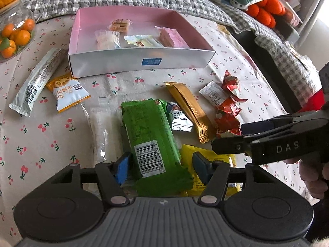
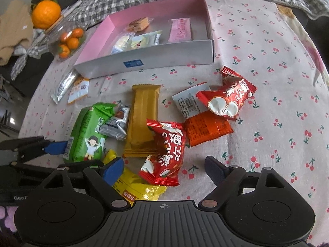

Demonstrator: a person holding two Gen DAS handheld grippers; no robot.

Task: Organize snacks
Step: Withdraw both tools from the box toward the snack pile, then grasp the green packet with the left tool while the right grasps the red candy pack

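Note:
A pink-lined box (image 1: pixel 141 61) (image 2: pixel 164 55) sits at the back with several wrapped snacks inside. Loose snacks lie in front of it. My left gripper (image 1: pixel 162 165) is open, its jaws on either side of a green pack (image 1: pixel 152 138) (image 2: pixel 88 131), with gaps on both sides. My right gripper (image 2: pixel 164 168) is open around the near end of a red snack bag (image 2: pixel 164 154). Its finger (image 1: pixel 230 144) shows in the left wrist view. A gold bar (image 1: pixel 191 111) (image 2: pixel 141 119), a yellow pack (image 1: pixel 209 160) (image 2: pixel 135 187) and a silver truffle pack (image 1: pixel 178 117) (image 2: pixel 117 123) lie between them.
A second red bag (image 2: pixel 228 98), an orange pack (image 2: pixel 207 127) and a white pack (image 2: pixel 189 100) lie right. A long silver bar (image 1: pixel 37 82) and orange-white pack (image 1: pixel 67 92) lie left. A glass jar of small oranges (image 1: pixel 16 33) stands back left. The cherry tablecloth (image 2: pixel 267 82) covers the table.

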